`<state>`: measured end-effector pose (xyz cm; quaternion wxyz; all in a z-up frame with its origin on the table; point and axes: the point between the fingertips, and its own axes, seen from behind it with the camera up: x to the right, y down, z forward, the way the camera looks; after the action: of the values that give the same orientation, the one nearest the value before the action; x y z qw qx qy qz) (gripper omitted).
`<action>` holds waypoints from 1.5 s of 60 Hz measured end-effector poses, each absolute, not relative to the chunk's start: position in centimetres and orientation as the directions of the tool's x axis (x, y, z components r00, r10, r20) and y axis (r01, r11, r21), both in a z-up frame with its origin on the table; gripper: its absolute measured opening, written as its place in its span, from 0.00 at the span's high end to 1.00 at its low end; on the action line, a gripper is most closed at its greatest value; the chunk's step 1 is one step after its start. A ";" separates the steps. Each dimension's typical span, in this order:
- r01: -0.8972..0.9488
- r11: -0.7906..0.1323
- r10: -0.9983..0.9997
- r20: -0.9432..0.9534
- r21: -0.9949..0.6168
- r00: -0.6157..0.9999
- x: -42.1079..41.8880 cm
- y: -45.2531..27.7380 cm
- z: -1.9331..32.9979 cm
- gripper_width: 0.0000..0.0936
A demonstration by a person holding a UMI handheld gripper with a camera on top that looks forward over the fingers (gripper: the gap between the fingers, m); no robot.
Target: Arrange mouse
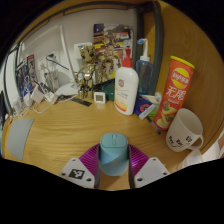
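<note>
A pale blue-grey computer mouse [113, 152] sits between my two fingers, its front end pointing away from me over the wooden table [60, 125]. My gripper [112, 166] has its pink pads [88, 157] pressed against both sides of the mouse, so it is shut on it. I cannot tell whether the mouse rests on the table or is lifted.
Beyond the fingers stand a white lotion bottle [125, 88], a red chip can [174, 93] and a white mug [184, 130] to the right. A small clock [99, 97] and desk clutter [95, 60] line the back. A grey object [18, 135] lies at the left.
</note>
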<state>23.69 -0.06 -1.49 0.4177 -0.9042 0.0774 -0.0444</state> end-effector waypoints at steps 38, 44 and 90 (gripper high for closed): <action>-0.085 -0.421 -0.227 0.014 -0.903 0.974 12.1 2.6 23.7 0.66; -0.072 -0.403 -0.143 -0.014 -0.912 0.990 3.7 3.7 25.3 0.66; 0.053 -0.690 0.066 0.010 -0.722 0.998 -22.2 5.9 -1.3 0.53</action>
<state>-22.16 5.91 -1.32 0.3924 -0.9192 -0.0323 0.0085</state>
